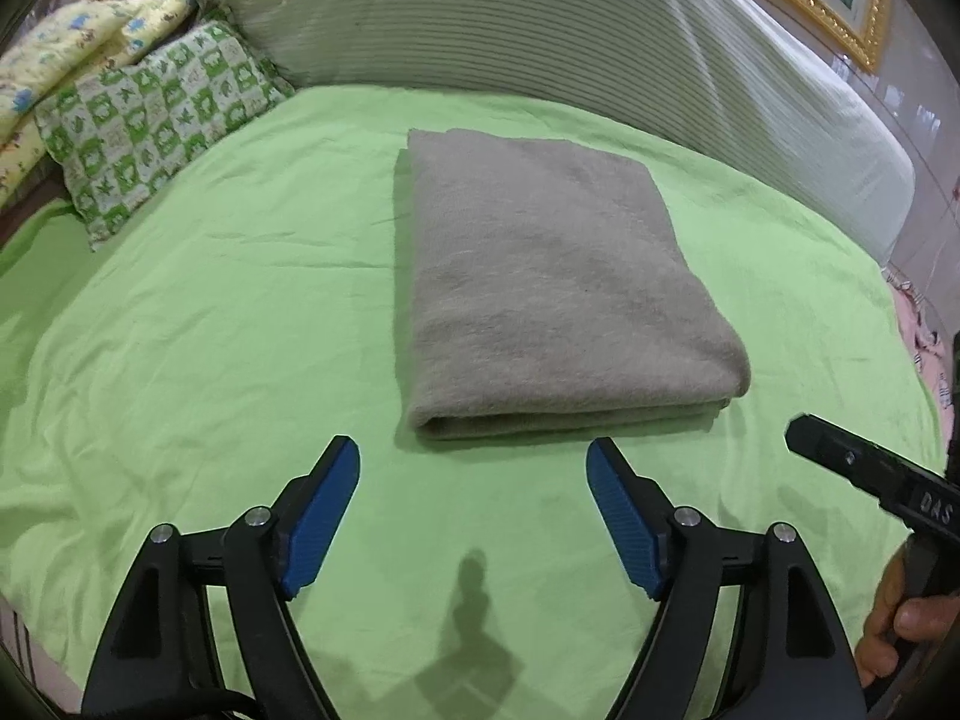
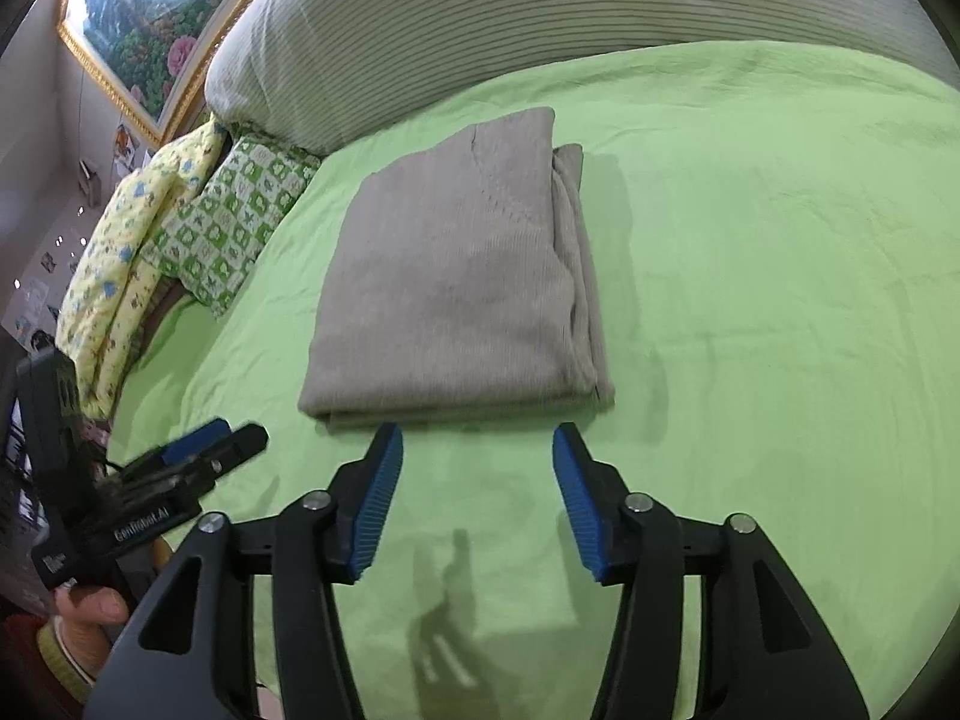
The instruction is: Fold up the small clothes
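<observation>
A grey-beige cloth [image 1: 552, 282] lies folded into a neat rectangle on the green bed sheet [image 1: 210, 330]. It also shows in the right wrist view [image 2: 456, 288], with stacked layers along its right edge. My left gripper [image 1: 474, 462] is open and empty, just short of the cloth's near edge. My right gripper [image 2: 477, 444] is open and empty, also just short of the near edge. The right gripper's body [image 1: 870, 480] shows at the right of the left wrist view. The left gripper [image 2: 204, 444] shows blurred at the left of the right wrist view.
A green checked pillow [image 1: 156, 120] and a yellow patterned quilt [image 1: 66, 54] lie at the bed's far left. A large striped white bolster [image 1: 540, 18] runs along the back. A gold-framed picture [image 2: 138, 18] hangs on the wall behind.
</observation>
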A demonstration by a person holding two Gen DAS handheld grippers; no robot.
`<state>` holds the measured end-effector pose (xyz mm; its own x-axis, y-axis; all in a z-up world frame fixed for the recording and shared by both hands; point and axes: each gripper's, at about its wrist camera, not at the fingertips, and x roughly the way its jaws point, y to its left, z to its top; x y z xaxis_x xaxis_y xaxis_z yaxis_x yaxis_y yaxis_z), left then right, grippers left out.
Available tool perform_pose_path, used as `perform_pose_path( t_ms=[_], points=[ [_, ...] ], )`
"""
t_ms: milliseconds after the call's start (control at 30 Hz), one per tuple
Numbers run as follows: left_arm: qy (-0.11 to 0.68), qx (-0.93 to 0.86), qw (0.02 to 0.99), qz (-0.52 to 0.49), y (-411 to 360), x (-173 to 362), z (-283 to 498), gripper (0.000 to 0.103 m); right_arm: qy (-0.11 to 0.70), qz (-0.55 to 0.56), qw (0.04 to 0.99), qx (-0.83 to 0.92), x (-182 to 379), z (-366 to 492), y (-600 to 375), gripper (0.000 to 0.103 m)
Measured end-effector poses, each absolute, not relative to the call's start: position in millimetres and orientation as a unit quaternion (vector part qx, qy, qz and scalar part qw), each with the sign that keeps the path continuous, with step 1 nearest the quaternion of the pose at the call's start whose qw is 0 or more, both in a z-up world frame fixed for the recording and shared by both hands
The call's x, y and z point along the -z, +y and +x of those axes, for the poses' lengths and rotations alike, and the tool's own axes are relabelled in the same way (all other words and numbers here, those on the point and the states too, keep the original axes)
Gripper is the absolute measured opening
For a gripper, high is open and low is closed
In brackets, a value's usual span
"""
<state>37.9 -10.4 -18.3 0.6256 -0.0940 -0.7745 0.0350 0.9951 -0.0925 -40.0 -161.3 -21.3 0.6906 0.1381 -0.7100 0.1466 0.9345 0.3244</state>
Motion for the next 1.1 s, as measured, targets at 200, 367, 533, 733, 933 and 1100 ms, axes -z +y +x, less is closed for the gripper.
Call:
perform_pose_path(
  t_ms=[200, 367, 533, 733, 933, 1100],
  points=[
    [0.398, 0.012, 0.917, -0.006, -7.0, 15.7, 19.9, 0.082, 0.385, 0.143, 0.912, 0.014, 29.3, -61.2, -146.0, 0.066],
    [0.364, 0.010, 0.931, 0.002, -3.5, 9.9, 5.1, 0.082, 0.381, 0.109, 0.918, 0.012, 30.5, -65.5, -136.5, 0.072],
    [0.349, 0.021, 0.937, 0.005, -3.2, -2.0, -4.2, 0.083, 0.355, 0.074, 0.932, 0.010, 17.4, -68.9, -128.9, 0.079],
    [0.317, 0.017, 0.948, 0.001, -0.3, -29.9, -11.4, 0.085, 0.322, 0.033, 0.946, 0.012, -9.8, -70.9, -122.9, 0.086],
    [0.304, 0.016, 0.952, -0.007, 0.3, -35.6, -6.8, 0.090, 0.281, 0.017, 0.959, 0.007, -28.5, -69.7, -122.6, 0.102],
    [0.329, 0.022, 0.944, -0.013, -1.3, -17.5, 3.5, 0.092, 0.300, 0.024, 0.954, 0.008, -15.6, -56.5, -125.7, 0.102]
  ],
)
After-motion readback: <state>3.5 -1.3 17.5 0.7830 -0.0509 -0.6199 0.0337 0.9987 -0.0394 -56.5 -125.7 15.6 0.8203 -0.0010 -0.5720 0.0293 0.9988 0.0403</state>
